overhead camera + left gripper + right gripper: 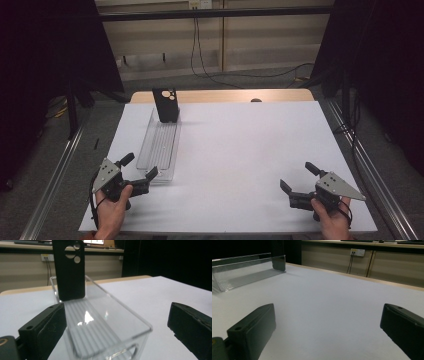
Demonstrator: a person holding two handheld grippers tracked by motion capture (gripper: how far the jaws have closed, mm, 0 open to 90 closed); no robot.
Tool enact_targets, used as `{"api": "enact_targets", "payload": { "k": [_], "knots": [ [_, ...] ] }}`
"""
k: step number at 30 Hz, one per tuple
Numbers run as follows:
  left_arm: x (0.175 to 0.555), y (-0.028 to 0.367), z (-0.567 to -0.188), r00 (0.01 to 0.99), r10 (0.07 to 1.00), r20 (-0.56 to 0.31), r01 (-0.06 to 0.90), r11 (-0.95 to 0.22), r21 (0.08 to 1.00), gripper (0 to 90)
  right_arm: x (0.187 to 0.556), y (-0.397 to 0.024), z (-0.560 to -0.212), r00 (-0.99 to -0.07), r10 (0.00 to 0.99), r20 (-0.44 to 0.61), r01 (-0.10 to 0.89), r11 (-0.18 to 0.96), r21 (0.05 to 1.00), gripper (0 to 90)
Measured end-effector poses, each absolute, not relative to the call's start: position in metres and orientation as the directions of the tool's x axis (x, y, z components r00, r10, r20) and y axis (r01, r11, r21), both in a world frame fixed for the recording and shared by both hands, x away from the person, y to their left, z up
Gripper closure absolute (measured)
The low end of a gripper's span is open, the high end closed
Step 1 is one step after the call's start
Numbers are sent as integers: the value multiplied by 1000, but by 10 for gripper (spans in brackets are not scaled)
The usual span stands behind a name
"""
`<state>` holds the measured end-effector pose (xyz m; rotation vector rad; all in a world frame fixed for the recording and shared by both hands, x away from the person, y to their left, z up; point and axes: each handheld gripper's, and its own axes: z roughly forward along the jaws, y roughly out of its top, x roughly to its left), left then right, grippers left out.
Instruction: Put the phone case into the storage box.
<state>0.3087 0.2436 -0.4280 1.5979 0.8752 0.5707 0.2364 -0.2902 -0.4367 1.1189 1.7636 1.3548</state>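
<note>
Lab-style recording booth, not a home.
White-covered table (240, 150) on wood top, black curtains (380, 60) at both sides, metal rails (50, 185) along the floor — wall sockets (357, 252) with loose cables (200, 55) on plain beige panelling behind the far edge.

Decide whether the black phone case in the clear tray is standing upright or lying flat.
Upright. The black phone case stands on its short edge at the far end of the clear tray, its camera cutouts at the top.

Bkgd: beige panelled wall (260, 40) w/ white socket (199, 4), grey floor (240, 82), black curtains (47, 55) both sides, white-topped table (240, 150).
</note>
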Motion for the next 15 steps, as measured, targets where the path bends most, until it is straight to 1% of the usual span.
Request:
{"api": "enact_targets", "payload": {
  "k": [2,4,7,9,15],
  "knots": [
    [305,246,-429,602,792,-103,237,-54,970,22,236,-291,-437,-432,902,8,241,107,965,0],
    [302,249,-431,597,798,-81,228,-72,971,24,235,-291,-437,-428,904,10,245,105,964,0],
    [303,251,-431,586,805,-95,228,-51,972,29,235,-291,-437,-430,903,10,244,106,964,0],
    [304,252,-429,582,809,-85,216,-52,975,34,236,-291,-438,-429,903,11,245,105,964,0],
    [304,249,-431,577,811,-102,235,-45,971,41,238,-290,-438,-425,905,14,245,100,964,0]
  ]
}}
